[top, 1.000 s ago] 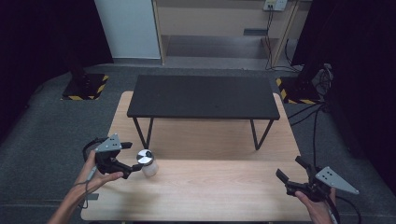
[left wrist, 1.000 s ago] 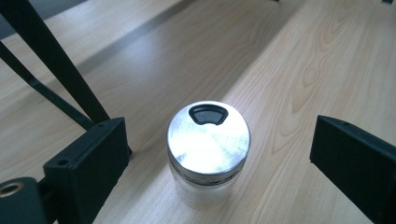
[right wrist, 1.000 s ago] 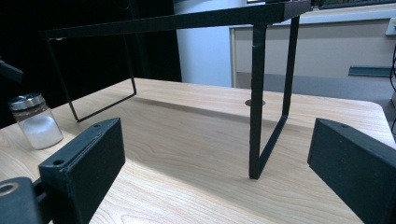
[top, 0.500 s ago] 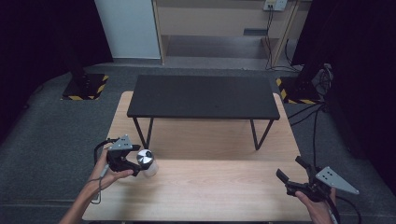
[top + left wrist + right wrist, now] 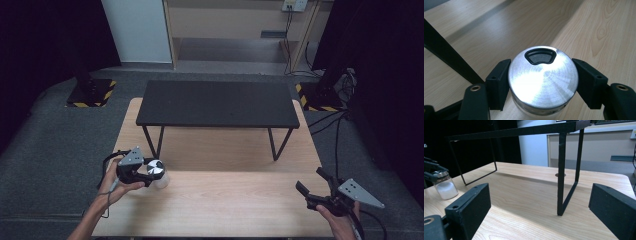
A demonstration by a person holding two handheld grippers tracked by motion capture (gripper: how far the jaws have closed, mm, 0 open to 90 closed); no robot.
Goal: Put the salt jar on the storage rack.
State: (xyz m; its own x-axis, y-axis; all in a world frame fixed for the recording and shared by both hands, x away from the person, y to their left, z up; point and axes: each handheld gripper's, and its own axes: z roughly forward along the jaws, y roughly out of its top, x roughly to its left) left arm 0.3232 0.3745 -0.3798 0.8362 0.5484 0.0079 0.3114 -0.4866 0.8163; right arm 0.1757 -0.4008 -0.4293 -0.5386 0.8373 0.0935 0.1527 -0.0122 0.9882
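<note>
Nearest the person, both hands come in from the bottom edge of the high view. Right gripper point(image 5: 311, 187) sits at the near right corner of the wooden tabletop point(image 5: 240, 200), held by the right hand point(image 5: 341, 220), grey plate on top. Its fingers point(image 5: 467, 208) are spread wide apart with nothing between them; in the right gripper view just bare wood shows in the gap.

Left gripper point(image 5: 150, 172) is at the near left side of the tabletop, held by the left hand point(image 5: 117, 182), cable looping off behind it. Its fingers point(image 5: 498, 83) are clamped on a small jar point(image 5: 543, 80), one on each side of the lid, touching it. The jar has a brushed metal lid with a dark-rimmed pouring opening toward the far edge. In the right gripper view the jar point(image 5: 445, 185) is clear glass with white powder or grains inside, upright, base on or just at the wood; cannot tell if it is lifted at all. High view puts the jar point(image 5: 159, 172) near the left front, just in front of the stand's left leg.

Farther back, a black low stand point(image 5: 217, 103) with thin metal legs stands on the tabletop's far half, its top bare. The two grippers are well apart.

Beyond the tabletop: grey carpet floor point(image 5: 45, 145), a light wooden cabinet point(image 5: 235, 25), cables point(image 5: 335, 120) at right.
</note>
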